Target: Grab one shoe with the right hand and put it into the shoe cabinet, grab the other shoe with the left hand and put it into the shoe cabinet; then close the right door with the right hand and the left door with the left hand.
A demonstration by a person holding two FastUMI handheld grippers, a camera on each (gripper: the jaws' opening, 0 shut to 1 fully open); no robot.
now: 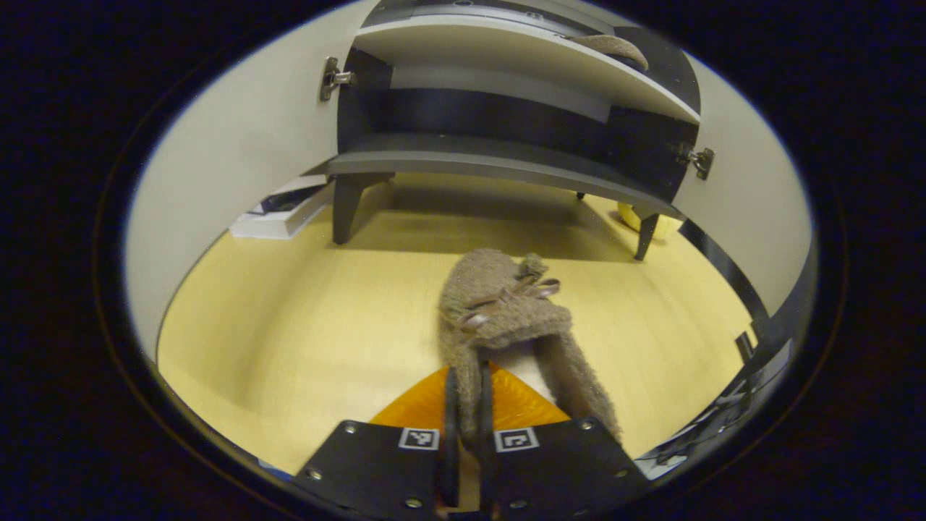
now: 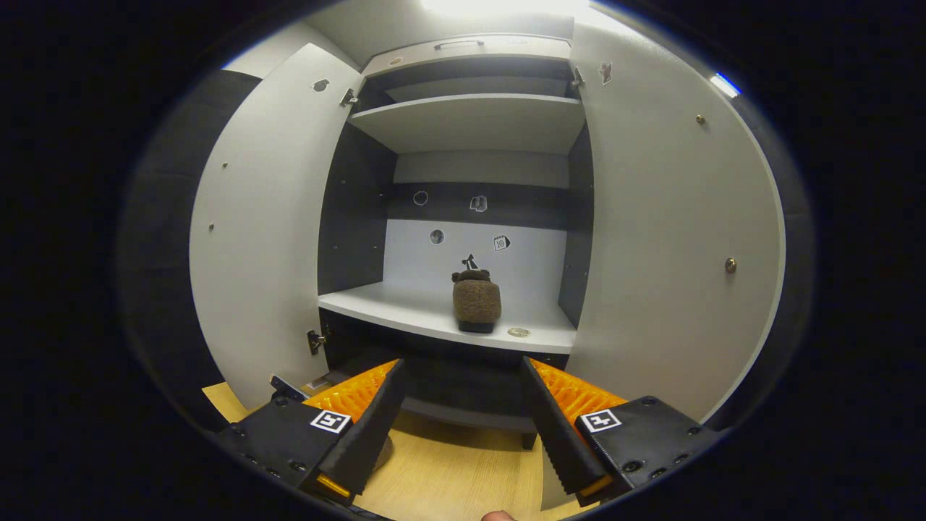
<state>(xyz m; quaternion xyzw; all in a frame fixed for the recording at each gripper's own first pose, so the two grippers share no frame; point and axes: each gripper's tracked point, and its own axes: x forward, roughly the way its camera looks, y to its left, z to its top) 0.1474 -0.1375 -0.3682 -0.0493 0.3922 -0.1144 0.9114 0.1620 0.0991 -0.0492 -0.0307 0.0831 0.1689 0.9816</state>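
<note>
Wooden floor (image 1: 304, 340) under my left tool (image 1: 466, 405), clamped narrow on one shoe (image 1: 499, 311)'s heel edge. My right tool (image 2: 463, 420) gapes wide; other shoe (image 2: 477, 302) on cabinet shelf (image 2: 405, 307) straight ahead.

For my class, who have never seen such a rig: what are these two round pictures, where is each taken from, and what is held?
A person holds a pair of two-finger tongs in each hand, and a camera rides on each. In the left gripper view, the left tongs are shut on a fuzzy brown shoe lying on the pale wooden floor before the open shoe cabinet. In the right gripper view, the right tongs are open and empty, facing the other shoe, which already stands on a cabinet shelf between both open doors.
</note>
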